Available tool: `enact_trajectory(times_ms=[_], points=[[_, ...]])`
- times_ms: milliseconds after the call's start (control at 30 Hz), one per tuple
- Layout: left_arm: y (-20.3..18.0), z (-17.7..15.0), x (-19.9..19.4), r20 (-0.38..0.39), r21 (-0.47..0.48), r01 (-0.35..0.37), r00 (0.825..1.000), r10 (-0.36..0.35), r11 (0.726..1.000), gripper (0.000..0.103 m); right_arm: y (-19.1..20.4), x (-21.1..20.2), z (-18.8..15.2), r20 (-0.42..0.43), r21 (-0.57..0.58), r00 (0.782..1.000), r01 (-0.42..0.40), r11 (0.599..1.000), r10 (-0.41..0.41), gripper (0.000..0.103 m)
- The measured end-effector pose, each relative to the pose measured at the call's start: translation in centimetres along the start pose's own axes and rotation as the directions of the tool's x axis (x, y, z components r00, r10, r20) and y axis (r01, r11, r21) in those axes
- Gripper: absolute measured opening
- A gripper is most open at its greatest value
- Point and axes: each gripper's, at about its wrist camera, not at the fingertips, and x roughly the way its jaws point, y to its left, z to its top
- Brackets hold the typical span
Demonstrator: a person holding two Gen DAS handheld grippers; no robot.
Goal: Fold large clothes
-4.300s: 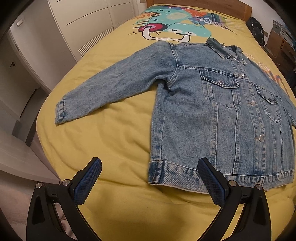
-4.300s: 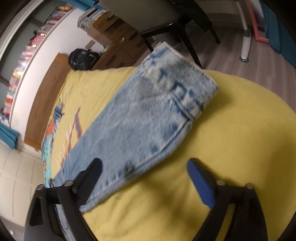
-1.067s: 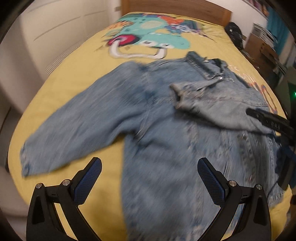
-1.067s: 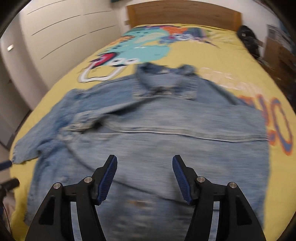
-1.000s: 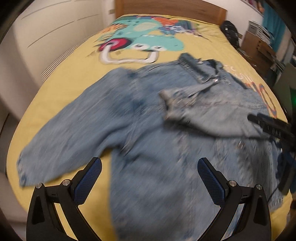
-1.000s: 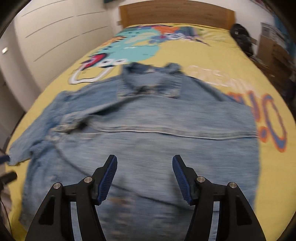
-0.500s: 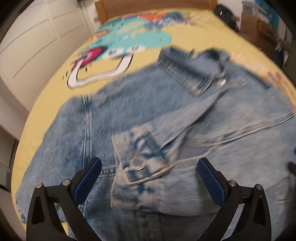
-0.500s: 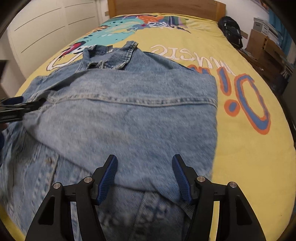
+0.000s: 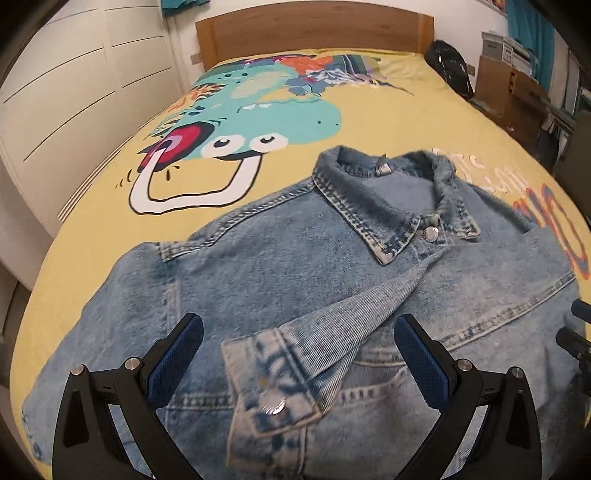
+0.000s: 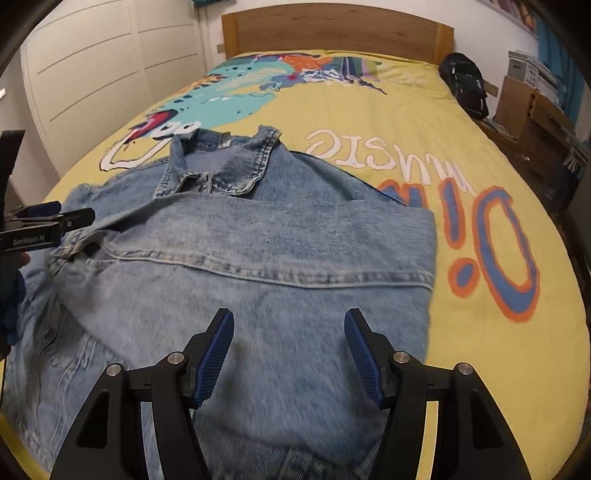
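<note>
A light blue denim jacket [image 9: 295, 266] lies front up on a yellow bedspread [image 9: 369, 122], collar [image 9: 388, 206] toward the headboard. Its right side is folded across the front, and that sleeve's cuff [image 9: 269, 384] lies on the chest. My left gripper [image 9: 297, 360] hovers open just above this cuff, one finger on each side, touching nothing. In the right wrist view the folded panel [image 10: 258, 240] shows its yoke seam. My right gripper [image 10: 289, 354] stands open over the panel's lower part, nothing between its fingers. The left gripper [image 10: 44, 225] shows at that view's left edge.
A wooden headboard [image 9: 314, 26] closes the far end of the bed. White wardrobe doors [image 9: 74, 92] run along the left. A black backpack [image 10: 465, 85] and cardboard boxes [image 10: 524, 103] stand to the right. Bare bedspread [image 10: 369, 110] lies beyond the collar.
The jacket first lay flat with sleeves spread; its right side and sleeve are now folded over the front. In the last second my left gripper closed in over the cuff and the right gripper shifted right.
</note>
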Motion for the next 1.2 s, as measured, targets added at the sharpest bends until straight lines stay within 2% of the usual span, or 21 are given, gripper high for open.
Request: enact_trajectory(times_ms=[200, 300, 467, 567, 633, 800, 967, 1200], points=[[0.5, -1.5, 2.9, -0.092, -0.018, -0.033, 0.995, 0.031, 0.999, 0.102, 0.0, 2.5, -0.5, -0.049, -0.005, 0.999, 0.005, 1.0, -0.005, 0.064], [2.0, -2.1, 3.3, -0.119, -0.05, -0.007, 0.993, 0.001, 0.999, 0.102, -0.5, 2.3, -0.8, -0.054, -0.003, 0.999, 0.002, 1.0, -0.002, 0.064], [2.8, -2.1, 1.1, -0.086, -0.063, 0.002, 0.996, -0.007, 0.998, 0.102, -1.3, 1.0, -1.4, -0.072, 0.024, 0.996, 0.054, 0.998, -0.053, 0.064], [2.0, -2.6, -0.7, -0.053, -0.047, 0.011, 0.999, -0.013, 0.999, 0.102, -0.5, -0.1, -1.7, -0.058, 0.025, 0.997, 0.05, 0.998, -0.048, 0.064], [1.5, -3.1, -1.1, -0.063, -0.028, 0.017, 0.998, -0.019, 0.999, 0.102, 0.4, -0.4, -2.2, -0.063, 0.017, 0.997, 0.038, 0.999, -0.037, 0.064], [1.8, -5.4, -0.5, -0.142, 0.013, -0.05, 0.989, 0.052, 0.999, 0.102, 1.3, 0.0, -4.2, -0.122, 0.017, 0.991, 0.05, 0.999, -0.047, 0.064], [4.0, -6.0, -3.1, -0.1, -0.048, -0.02, 0.995, 0.016, 0.999, 0.102, 1.1, -2.0, -4.7, -0.128, 0.035, 0.989, 0.078, 0.996, -0.073, 0.064], [6.1, -7.0, -7.6, -0.08, -0.041, 0.031, 0.996, -0.034, 0.999, 0.102, 2.4, -6.7, -5.3, -0.074, 0.044, 0.994, 0.085, 0.995, -0.082, 0.064]])
